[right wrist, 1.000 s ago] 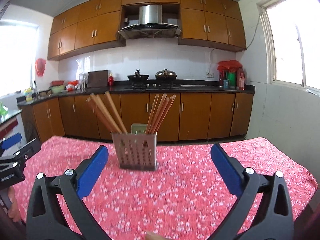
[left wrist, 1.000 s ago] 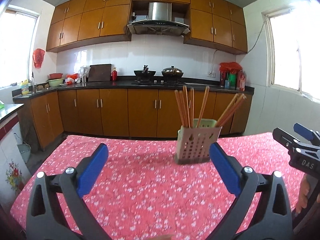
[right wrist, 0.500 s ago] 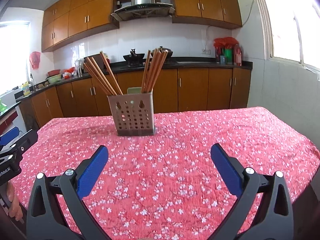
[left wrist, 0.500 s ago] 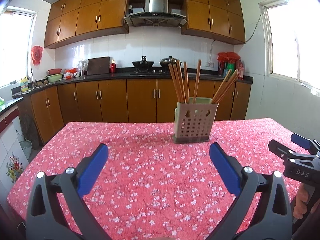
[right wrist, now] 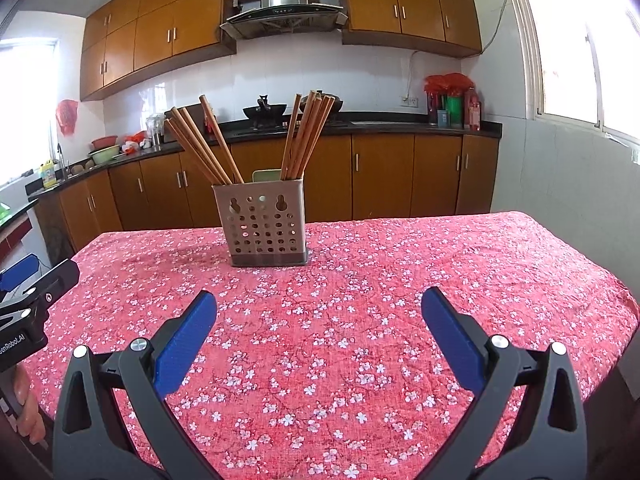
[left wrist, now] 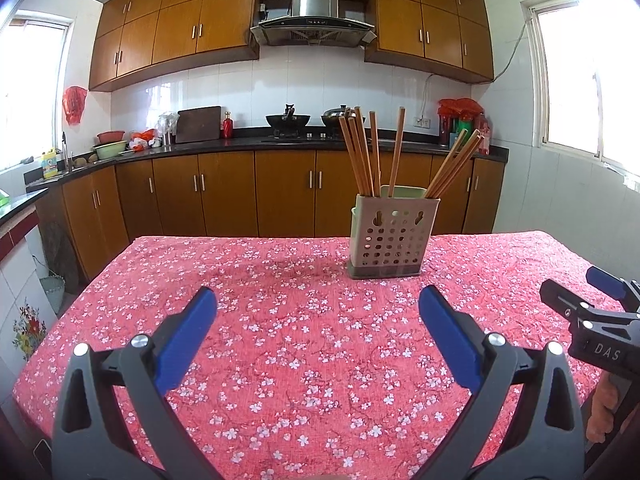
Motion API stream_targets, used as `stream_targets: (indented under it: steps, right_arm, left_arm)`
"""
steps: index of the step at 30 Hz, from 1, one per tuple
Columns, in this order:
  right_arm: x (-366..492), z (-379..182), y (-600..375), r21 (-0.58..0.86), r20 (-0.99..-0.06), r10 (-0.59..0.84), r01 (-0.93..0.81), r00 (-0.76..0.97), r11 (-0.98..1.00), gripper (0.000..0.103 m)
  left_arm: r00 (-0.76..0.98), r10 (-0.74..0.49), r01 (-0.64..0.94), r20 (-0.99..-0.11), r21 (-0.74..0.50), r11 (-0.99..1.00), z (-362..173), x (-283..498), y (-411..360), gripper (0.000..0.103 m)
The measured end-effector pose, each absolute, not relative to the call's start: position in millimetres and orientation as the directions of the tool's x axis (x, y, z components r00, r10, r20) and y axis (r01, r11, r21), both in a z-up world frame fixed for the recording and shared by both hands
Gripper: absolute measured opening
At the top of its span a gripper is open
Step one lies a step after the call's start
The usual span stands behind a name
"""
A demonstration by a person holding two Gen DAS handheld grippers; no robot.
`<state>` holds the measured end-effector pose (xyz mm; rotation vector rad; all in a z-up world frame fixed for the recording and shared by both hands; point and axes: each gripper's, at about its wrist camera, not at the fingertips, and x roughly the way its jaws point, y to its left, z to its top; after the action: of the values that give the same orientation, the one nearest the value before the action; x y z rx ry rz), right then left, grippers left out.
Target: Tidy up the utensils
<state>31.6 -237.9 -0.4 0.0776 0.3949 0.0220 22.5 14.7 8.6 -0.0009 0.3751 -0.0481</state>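
A beige perforated utensil holder [left wrist: 390, 236] [right wrist: 266, 226] stands upright at the far middle of a table with a red floral cloth [left wrist: 304, 344] [right wrist: 360, 300]. Several wooden chopsticks [left wrist: 366, 152] [right wrist: 304, 136] lean out of it in two bunches. My left gripper [left wrist: 316, 320] hovers open over the near part of the table, nothing between its blue pads. My right gripper [right wrist: 318, 322] is open too and holds nothing. Each gripper shows at the edge of the other's view: the right gripper [left wrist: 592, 312] and the left gripper [right wrist: 28, 284].
Brown kitchen cabinets [left wrist: 256, 192] and a dark counter with woks [left wrist: 288, 120] run behind the table. A tiled wall with a window [right wrist: 576, 40] is on the right. A person's hand [left wrist: 600, 412] grips the right handle. The table's far edge lies just behind the holder.
Both grippers have pulled back and risen from the holder, so it now looks smaller and farther and more cloth shows. Both stay open and empty.
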Motion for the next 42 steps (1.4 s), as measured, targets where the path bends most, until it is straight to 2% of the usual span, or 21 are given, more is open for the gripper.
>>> stream_targets:
  steps: [42]
  right_arm:
    - [31.6,2.0,-240.9,0.097,-0.388,0.044,-0.007,0.921,0.995,0.101]
  left_arm:
    - [0.926,-0.055,0.049,-0.374,-0.024,0.998,8.1,23.0,11.3,0.099]
